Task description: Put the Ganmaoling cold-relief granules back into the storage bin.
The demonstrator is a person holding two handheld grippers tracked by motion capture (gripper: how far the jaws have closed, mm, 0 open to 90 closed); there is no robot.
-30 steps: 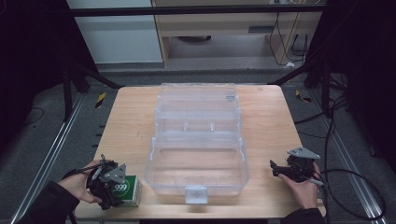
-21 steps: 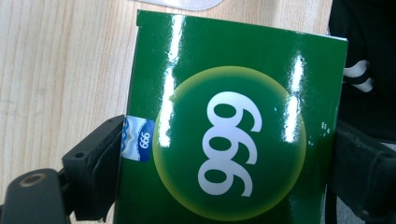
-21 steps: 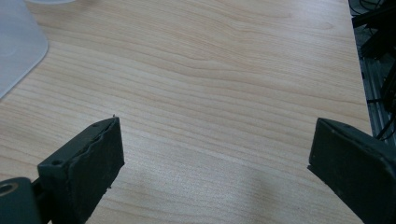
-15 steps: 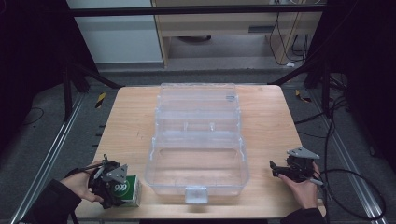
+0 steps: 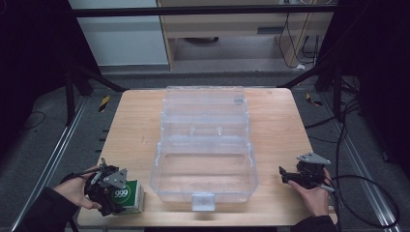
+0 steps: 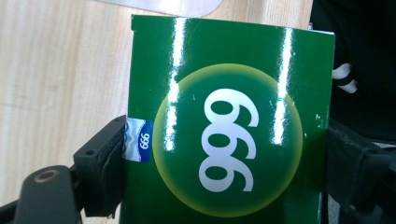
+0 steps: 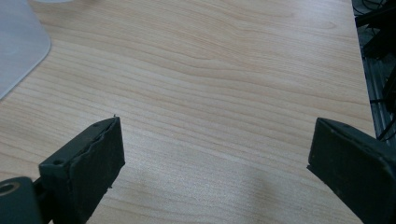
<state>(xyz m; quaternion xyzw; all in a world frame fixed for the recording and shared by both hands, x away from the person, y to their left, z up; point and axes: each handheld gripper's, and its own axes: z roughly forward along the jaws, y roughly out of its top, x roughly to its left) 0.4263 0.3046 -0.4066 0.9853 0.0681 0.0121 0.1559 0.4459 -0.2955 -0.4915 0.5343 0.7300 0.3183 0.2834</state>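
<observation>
Left gripper [image 5: 112, 191]: jaws closed on the sides of a green "999" box [image 6: 229, 126], held at the desk's [image 5: 280, 125] near left corner.
Right gripper [image 5: 290, 175]: jaws spread wide, nothing between them, over bare wood near the near right corner.
Clear plastic case [image 5: 205, 140]: lid open, at the desk's middle.

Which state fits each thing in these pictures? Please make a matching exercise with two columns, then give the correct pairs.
Column one:
1. left hand-held gripper
2. right hand-held gripper
3. clear plastic box
4. green 999 carton

Column two:
A. lid open, nothing inside
B. jaws apart over bare wood
C. lies at the near left corner of the table
D. jaws closed on a carton

Pairs: 1-D, 2-B, 3-A, 4-C
</observation>
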